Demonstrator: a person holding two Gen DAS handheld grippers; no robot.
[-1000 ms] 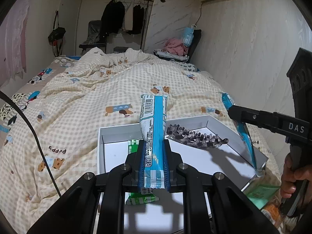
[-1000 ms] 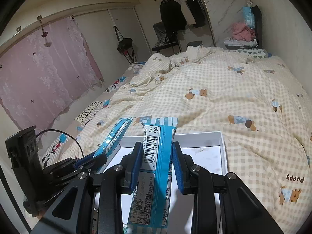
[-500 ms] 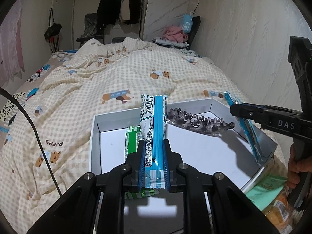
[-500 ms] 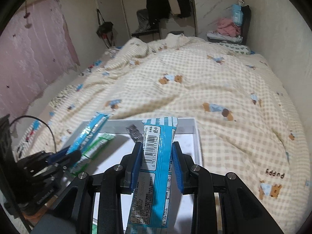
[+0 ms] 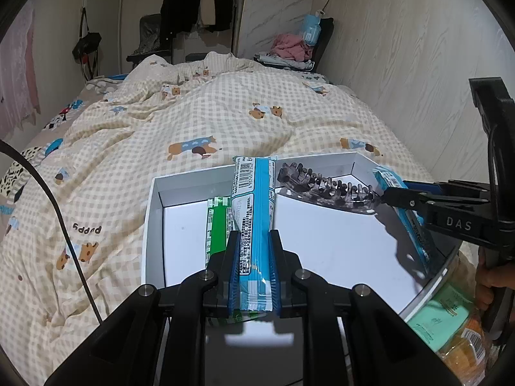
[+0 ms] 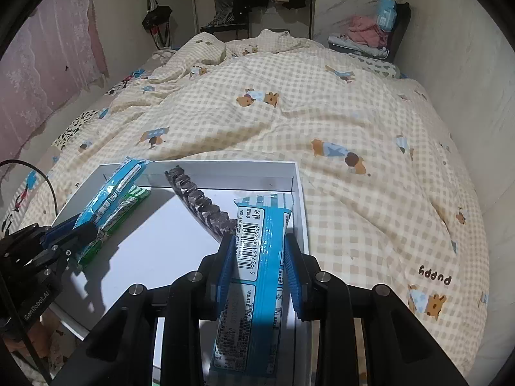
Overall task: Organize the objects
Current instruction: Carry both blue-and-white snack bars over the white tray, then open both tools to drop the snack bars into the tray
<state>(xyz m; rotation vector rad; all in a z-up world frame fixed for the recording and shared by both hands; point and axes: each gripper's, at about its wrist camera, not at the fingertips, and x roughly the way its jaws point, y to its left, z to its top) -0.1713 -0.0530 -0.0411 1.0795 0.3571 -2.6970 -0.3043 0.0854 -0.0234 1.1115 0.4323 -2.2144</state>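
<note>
A white box (image 5: 154, 193) lies on the bed; it also shows in the right wrist view (image 6: 297, 189). My left gripper (image 5: 254, 257) is shut on a blue snack packet (image 5: 254, 212), held above the box's left part. My right gripper (image 6: 259, 257) is shut on a second blue snack packet (image 6: 257, 257), held above the box's right side. A green packet (image 5: 217, 228) lies flat in the box under the left packet. A dark hair claw clip (image 5: 325, 189) leans in the box's far part. The right gripper (image 5: 394, 197) with its packet (image 5: 415, 225) shows at the right of the left wrist view.
The bed has a checked cream duvet (image 5: 209, 122) with bear prints. Green and orange packets (image 5: 447, 318) lie outside the box near my right hand. A black cable (image 5: 61, 212) runs over the duvet at left. A wall (image 5: 418, 64) is close on the right.
Both grippers, still holding their blue packets, have tipped down and moved in over the box. The right packet now hangs over the box's right side, beside the claw clip.
</note>
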